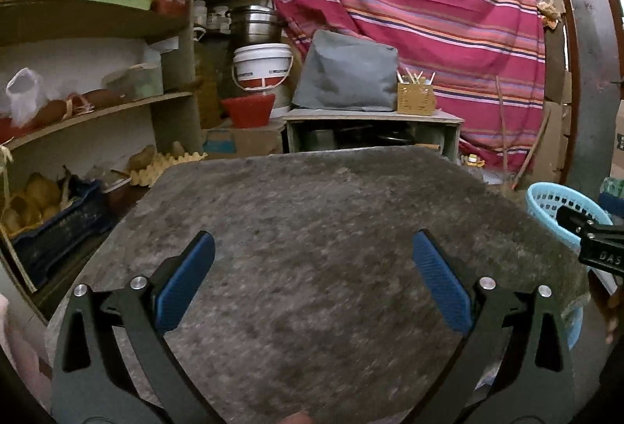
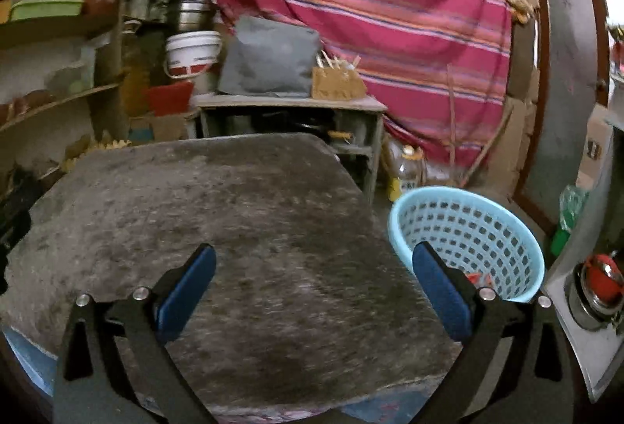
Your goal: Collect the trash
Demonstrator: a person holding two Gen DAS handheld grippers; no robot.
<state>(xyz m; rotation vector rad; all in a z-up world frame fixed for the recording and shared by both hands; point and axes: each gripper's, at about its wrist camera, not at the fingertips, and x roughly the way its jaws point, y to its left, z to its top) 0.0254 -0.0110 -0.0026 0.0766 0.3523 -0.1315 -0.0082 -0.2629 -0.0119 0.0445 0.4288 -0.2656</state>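
Note:
A grey felt-covered table point(image 1: 312, 229) fills the foreground of both views, also table point(image 2: 218, 221). My left gripper point(image 1: 312, 248) hovers over it, open, nothing between its blue pads. My right gripper point(image 2: 314, 260) is open wide above the table's right part and holds nothing. A light blue plastic basket point(image 2: 468, 229) stands off the table's right edge with a bit of red and white trash point(image 2: 479, 279) at its bottom, partly hidden by my right finger. In the left wrist view the basket point(image 1: 550, 205) shows at the right, with the black tip of the other gripper in front of it.
Wooden shelves point(image 1: 97, 104) full of produce and boxes stand at the left. Behind the table is a low cabinet point(image 1: 370, 127) with a grey bag and a small box. A striped red cloth point(image 1: 409, 14) hangs at the back. A metal counter point(image 2: 585, 287) sits at the right.

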